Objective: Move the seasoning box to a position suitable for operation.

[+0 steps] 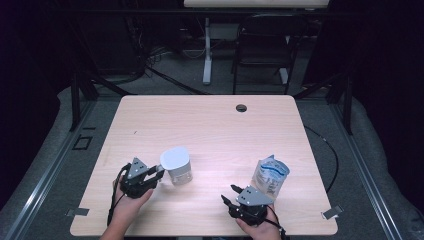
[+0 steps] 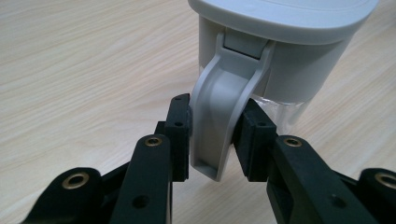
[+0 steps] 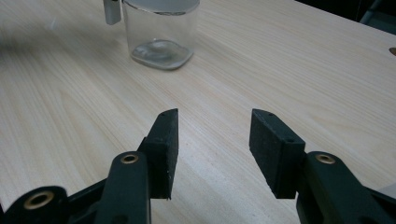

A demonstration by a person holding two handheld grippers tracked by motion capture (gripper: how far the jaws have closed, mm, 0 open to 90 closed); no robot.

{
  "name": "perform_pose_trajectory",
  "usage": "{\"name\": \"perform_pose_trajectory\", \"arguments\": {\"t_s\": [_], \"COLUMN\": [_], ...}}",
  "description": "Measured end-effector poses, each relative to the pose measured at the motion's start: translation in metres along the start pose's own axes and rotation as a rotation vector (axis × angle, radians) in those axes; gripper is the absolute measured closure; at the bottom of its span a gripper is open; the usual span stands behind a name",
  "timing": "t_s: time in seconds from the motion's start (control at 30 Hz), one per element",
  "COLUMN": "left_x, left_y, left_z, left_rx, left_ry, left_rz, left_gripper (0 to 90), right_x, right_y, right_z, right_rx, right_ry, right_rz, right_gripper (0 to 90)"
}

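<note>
L hand low at near-left counter (image 1: 210,125) edge; left tool (image 2: 212,140) points right, pads clamped on the grey handle (image 2: 217,126) of the clear jug (image 1: 177,167) w/ grey lid, standing near-left. R hand near-right; right tool (image 3: 215,140) gapes wide, nothing between pads. Blue-white pouch (image 1: 270,177) just beyond it; print too small to read.

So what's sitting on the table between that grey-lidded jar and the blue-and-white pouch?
Nothing: in the high view, bare wood of the table runs from the jar to the pouch. The right gripper sits nearer the person, below that stretch.
</note>
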State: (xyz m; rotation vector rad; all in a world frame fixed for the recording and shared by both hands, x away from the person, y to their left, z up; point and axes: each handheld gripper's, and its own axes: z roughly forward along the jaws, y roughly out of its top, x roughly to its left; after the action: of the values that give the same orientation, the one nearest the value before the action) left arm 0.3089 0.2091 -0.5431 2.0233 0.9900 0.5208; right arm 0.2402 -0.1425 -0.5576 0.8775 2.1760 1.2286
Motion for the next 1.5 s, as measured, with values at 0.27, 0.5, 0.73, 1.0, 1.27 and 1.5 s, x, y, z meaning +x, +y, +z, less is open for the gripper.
{"name": "perform_pose_trajectory", "arguments": {"t_s": [0.27, 0.5, 0.73, 1.0, 1.27, 1.5], "left_x": [-0.017, -0.031, -0.040, -0.048, -0.048, -0.040], "left_y": [0.003, 0.005, 0.007, 0.006, 0.005, 0.003], "left_z": [0.002, 0.005, 0.006, 0.010, 0.011, 0.010], "left_rx": [0.002, 0.003, 0.004, 0.001, -0.006, -0.016], "left_ry": [-0.047, -0.097, -0.125, -0.154, -0.192, -0.189], "left_rz": [0.045, 0.080, 0.104, 0.122, 0.122, 0.081], "left_gripper": [69.3, 69.3, 69.3, 69.0, 68.4, 67.3], "right_x": [-0.003, -0.002, -0.002, -0.003, -0.005, -0.005], "right_y": [0.001, -0.001, 0.000, -0.001, -0.002, -0.002], "right_z": [-0.003, 0.000, -0.003, -0.003, -0.003, -0.002], "right_rx": [0.020, -0.043, 0.000, 0.004, 0.003, 0.002], "right_ry": [0.036, 0.043, -0.008, -0.012, -0.017, -0.019], "right_rz": [0.015, 0.022, 0.019, 0.022, 0.023, 0.030], "right_gripper": [52.5, 52.7, 52.6, 52.2, 52.0, 51.9]}}
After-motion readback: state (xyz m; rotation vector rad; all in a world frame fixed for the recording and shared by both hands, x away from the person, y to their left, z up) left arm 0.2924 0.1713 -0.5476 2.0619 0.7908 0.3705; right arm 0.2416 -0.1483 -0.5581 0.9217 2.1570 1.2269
